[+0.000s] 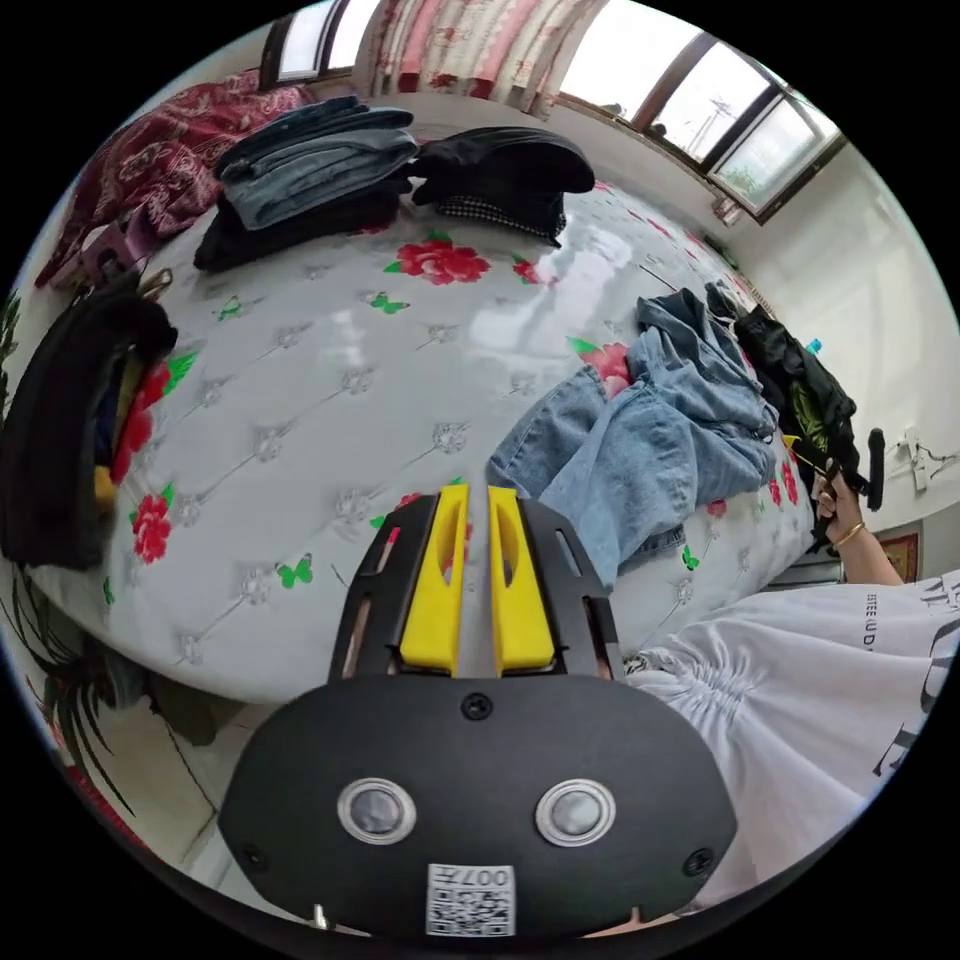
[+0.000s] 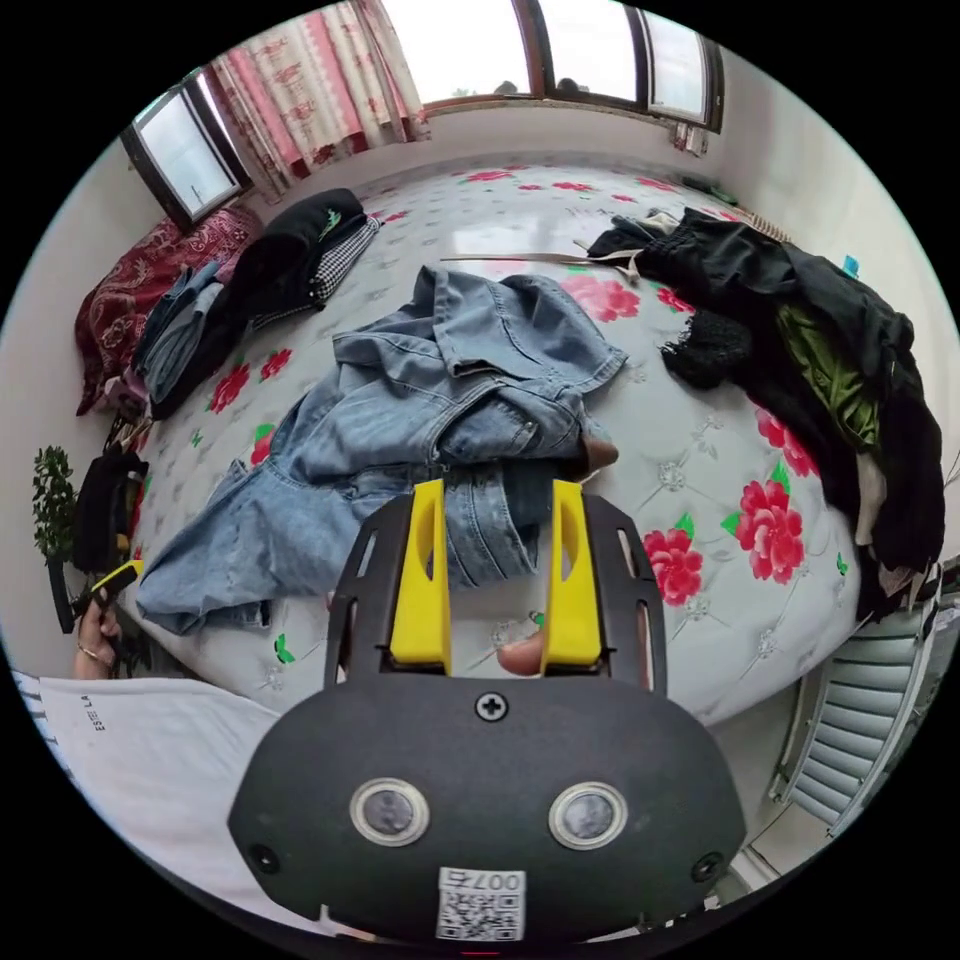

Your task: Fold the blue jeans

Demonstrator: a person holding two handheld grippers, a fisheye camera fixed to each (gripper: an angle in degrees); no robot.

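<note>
1. Left gripper view: one pair of blue jeans [image 1: 640,440] lies crumpled near the bed's [image 1: 330,400] edge, close to the person's white shirt [image 1: 800,680]. Two folded stacks sit at the far side, a denim stack [image 1: 310,165] and a dark stack [image 1: 500,180].
2. Left gripper [image 1: 478,500] has its yellow jaws nearly closed with a thin gap, holding nothing, over bare mattress well apart from the jeans.
3. Right gripper view: right gripper [image 2: 497,500] has its jaws set wide, empty, just above the jeans' [image 2: 430,430] near edge.
4. One heap of dark clothes [image 2: 800,330] crowds the bed's right edge; bare mattress lies between it and the jeans.
5. Glossy, tufted white cover with red flowers; windows [image 2: 520,45] and curtains [image 2: 300,90] behind.
</note>
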